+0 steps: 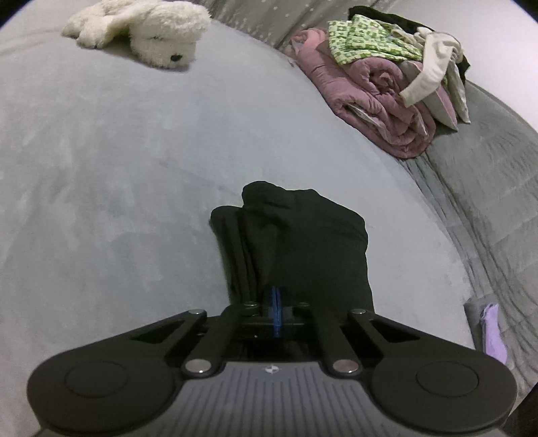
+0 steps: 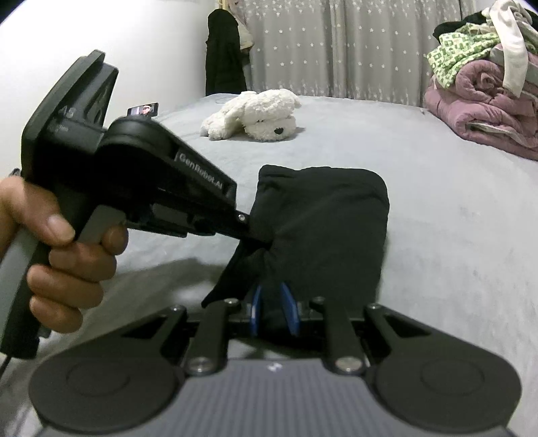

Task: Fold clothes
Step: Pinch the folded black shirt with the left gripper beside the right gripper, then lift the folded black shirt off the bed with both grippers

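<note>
Both tongs, left tongs [image 1: 276,297] and right tongs [image 2: 275,307], are pinching the black garment [image 2: 322,228], already folded small; near it, the clothes pile [image 1: 396,77] is waiting unfolded.

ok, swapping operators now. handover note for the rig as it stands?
Left tool: shut on the near edge of the black garment, pads pinched together on the fabric.
Right tool: shut on the same garment's near edge, a fold of cloth between its pads.
Garment: bunched into a compact fold on the grey bed, both tools gripping it.
Unfolded pile waits at the far right, on a pink quilt. White plush dog lies at the far end of the bed.
Left: finish this fold, set it aside, work through the pile.
</note>
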### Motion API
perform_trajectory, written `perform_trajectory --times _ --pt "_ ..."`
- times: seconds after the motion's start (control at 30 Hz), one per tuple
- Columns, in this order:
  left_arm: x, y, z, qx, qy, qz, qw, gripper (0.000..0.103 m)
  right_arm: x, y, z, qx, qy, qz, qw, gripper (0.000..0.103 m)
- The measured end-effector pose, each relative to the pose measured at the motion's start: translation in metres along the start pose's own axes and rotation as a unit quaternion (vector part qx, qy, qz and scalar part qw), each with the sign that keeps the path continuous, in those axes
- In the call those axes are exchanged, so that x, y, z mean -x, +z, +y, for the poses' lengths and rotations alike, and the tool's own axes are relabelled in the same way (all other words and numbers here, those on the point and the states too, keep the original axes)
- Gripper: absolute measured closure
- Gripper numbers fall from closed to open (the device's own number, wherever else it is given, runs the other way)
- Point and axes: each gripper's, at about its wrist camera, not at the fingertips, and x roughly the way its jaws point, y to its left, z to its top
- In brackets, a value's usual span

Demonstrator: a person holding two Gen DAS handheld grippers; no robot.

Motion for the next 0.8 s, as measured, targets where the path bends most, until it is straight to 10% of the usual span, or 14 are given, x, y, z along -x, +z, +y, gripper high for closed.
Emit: perform_trajectory --times 0.8 --pt "-0.003 -0.009 -0.007 -0.028 0.012 -0.003 0.9995 0.098 -0.048 0.054 -0.057 -0.091 -0.025 -0.005 0.996 0.084"
